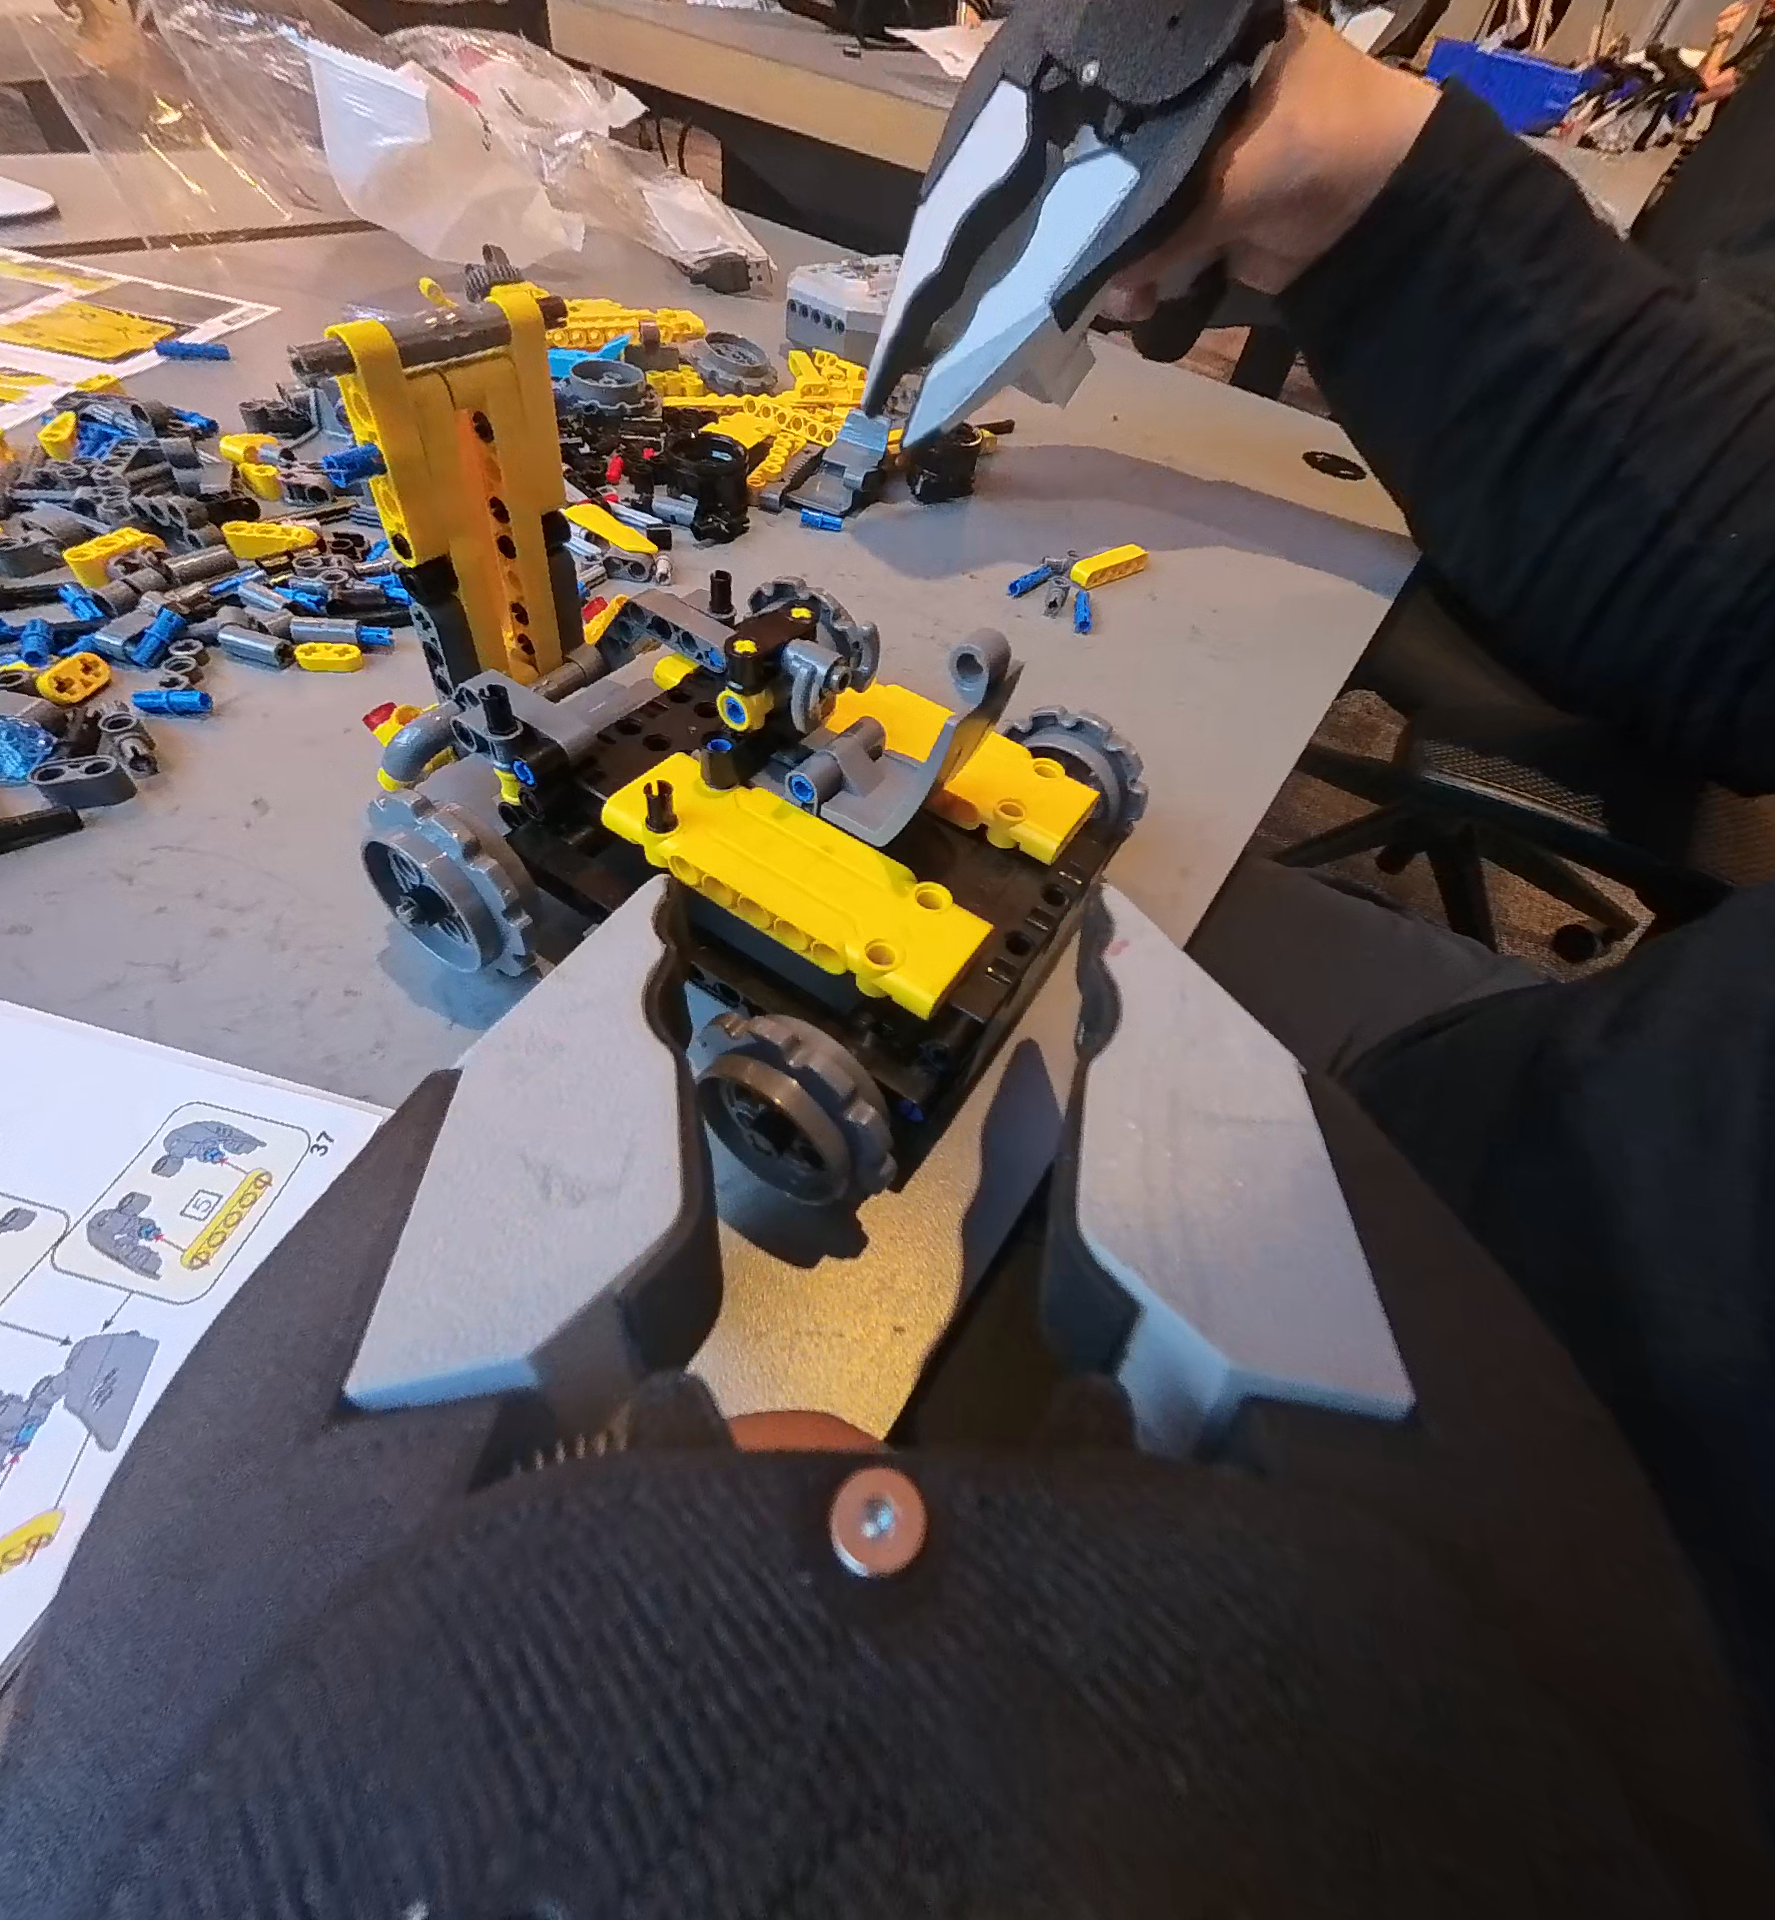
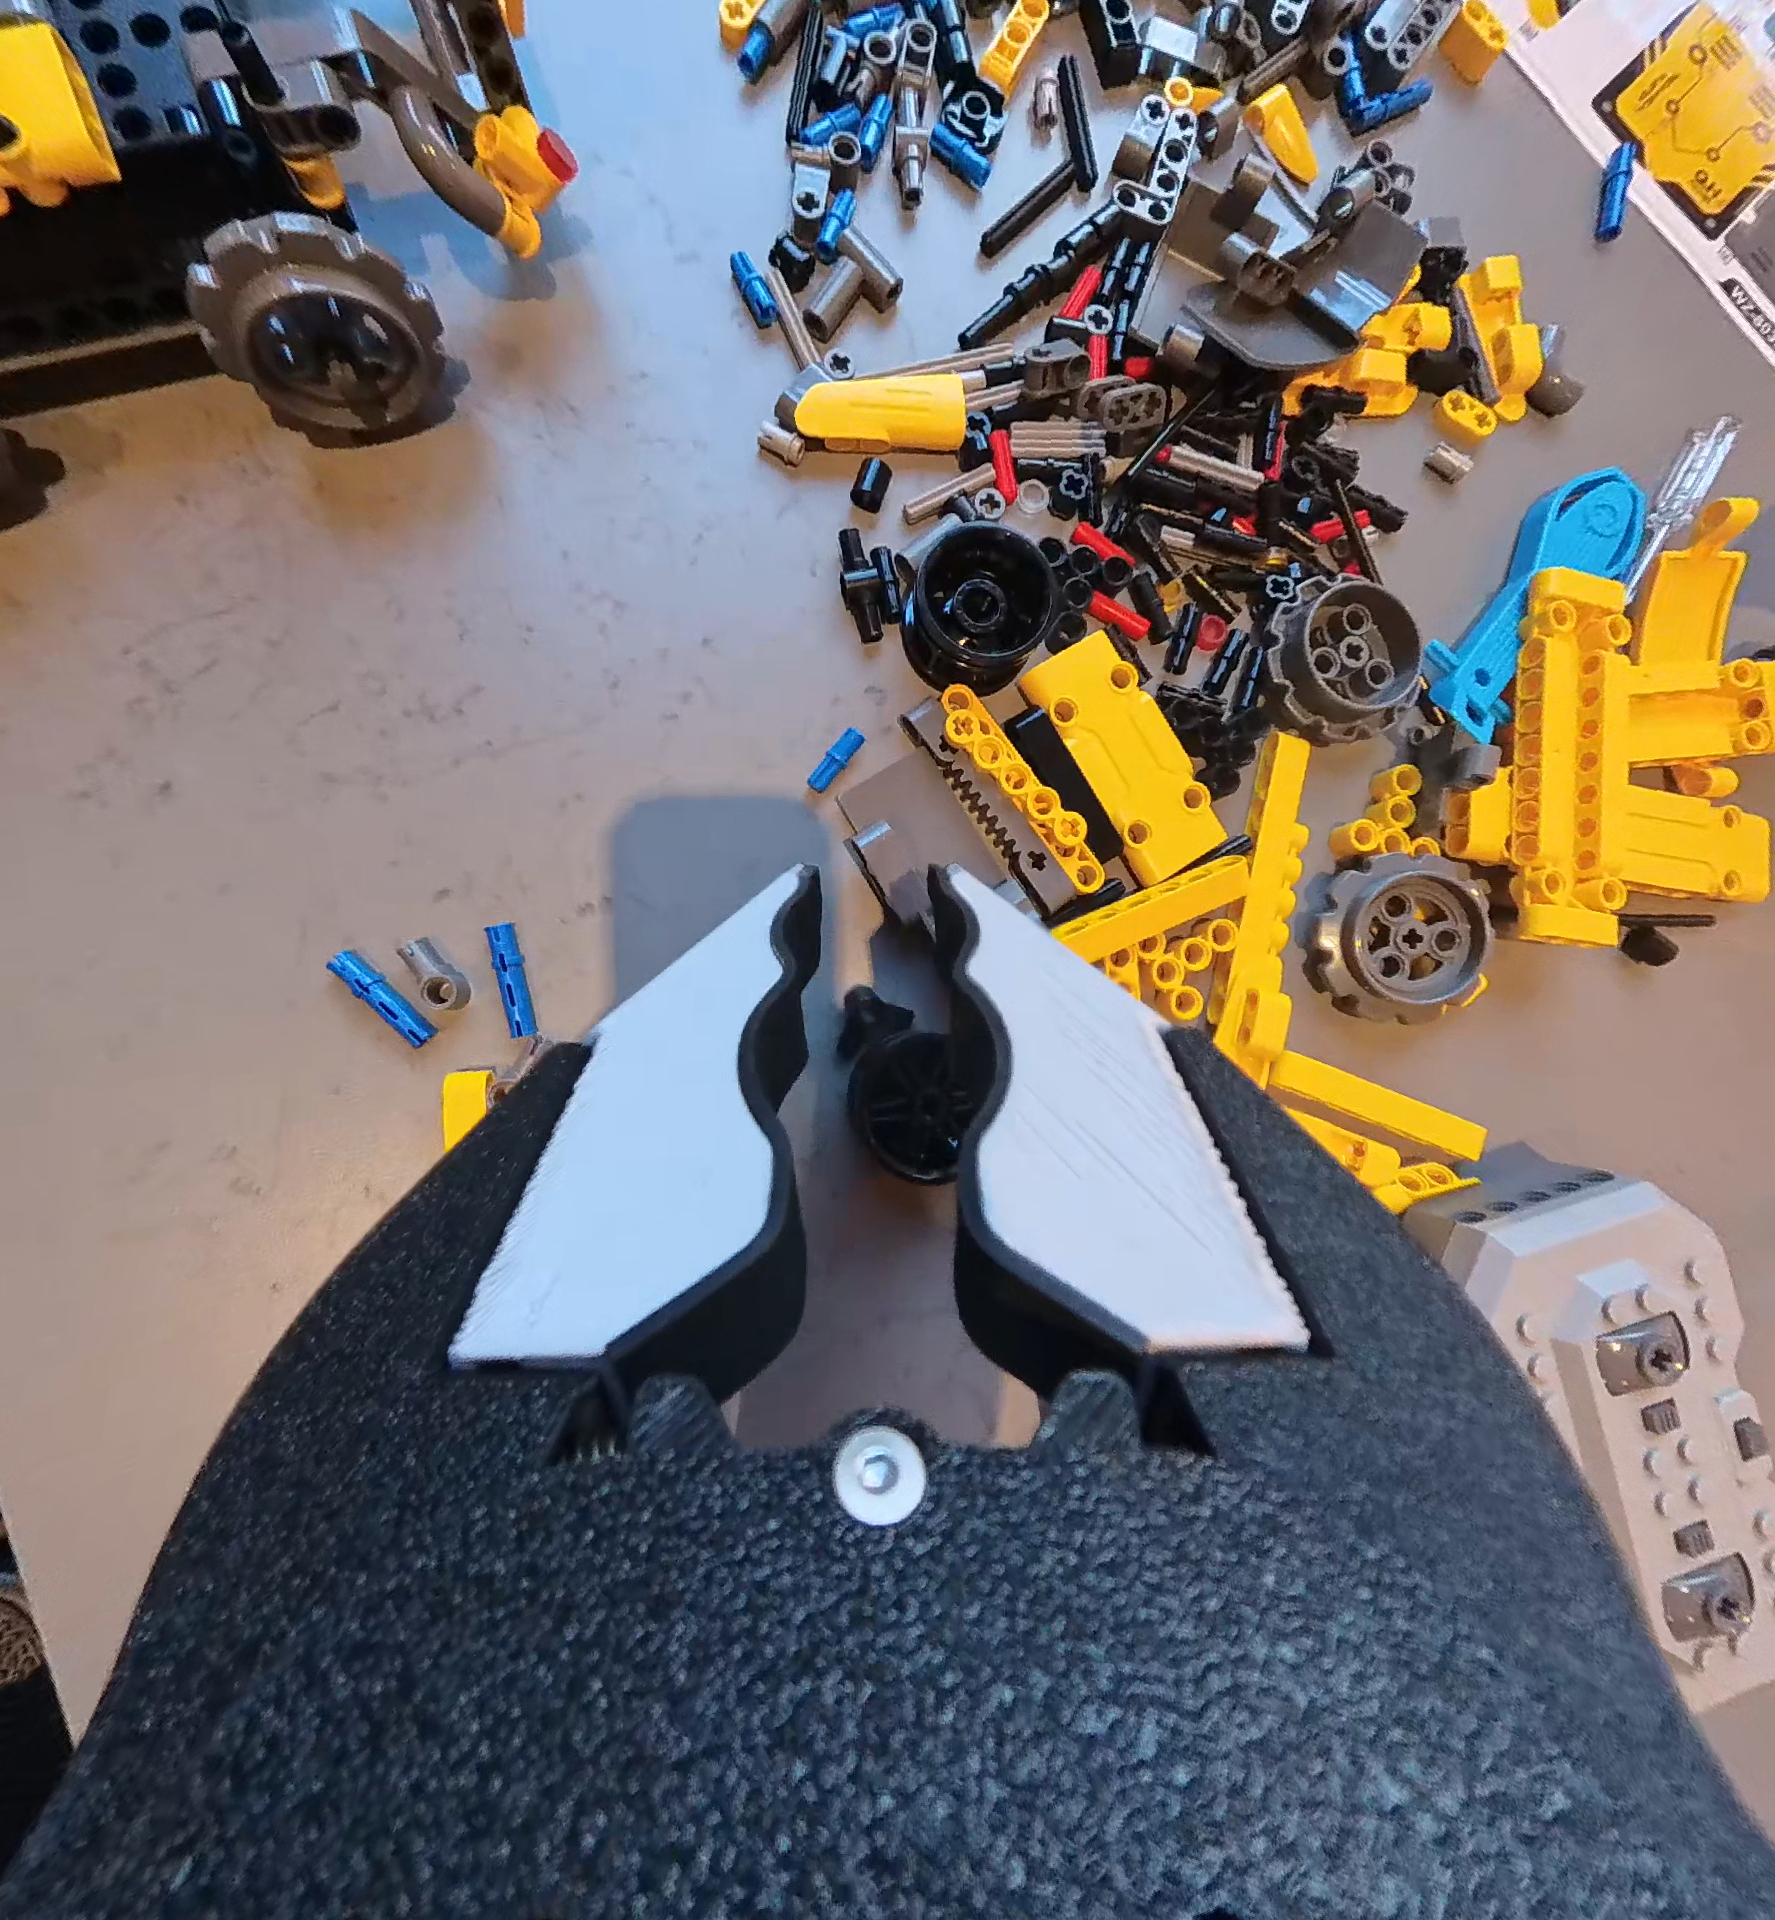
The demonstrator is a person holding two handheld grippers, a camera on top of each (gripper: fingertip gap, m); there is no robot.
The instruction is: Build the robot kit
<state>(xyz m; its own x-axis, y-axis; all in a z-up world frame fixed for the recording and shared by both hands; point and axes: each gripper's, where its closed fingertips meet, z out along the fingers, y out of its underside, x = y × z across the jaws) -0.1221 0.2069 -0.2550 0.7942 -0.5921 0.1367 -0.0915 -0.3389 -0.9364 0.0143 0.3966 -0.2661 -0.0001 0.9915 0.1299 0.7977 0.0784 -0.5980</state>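
Observation:
My left gripper (image 1: 878, 925) is shut on the black base of a yellow and black brick vehicle model (image 1: 810, 862) that stands on the grey table (image 1: 239, 914). The model has grey toothed wheels and a yellow mast. It also shows at the top left of the right wrist view (image 2: 83, 156). My right gripper (image 2: 875, 878) is narrowly open and points down at the parts pile. Its tips stand on either side of the end of a grey panel piece (image 2: 893, 842). A black wheel hub (image 2: 919, 1107) lies under its fingers. The right gripper also shows in the left wrist view (image 1: 898, 416).
Loose yellow, black, grey and blue parts (image 2: 1226, 468) cover the table (image 1: 135, 582). A light grey hub block (image 2: 1631, 1382) lies at the right. Two blue pins (image 2: 509, 977) lie left of the fingers. An instruction booklet (image 1: 83, 1247) lies near left, plastic bags (image 1: 467, 156) behind, an office chair (image 1: 1485, 810) beyond the table edge. One gripper's finger ends stand about 25 cm off the other's. My right tips are roughly 4 cm from the black wheel hub (image 2: 919, 1107).

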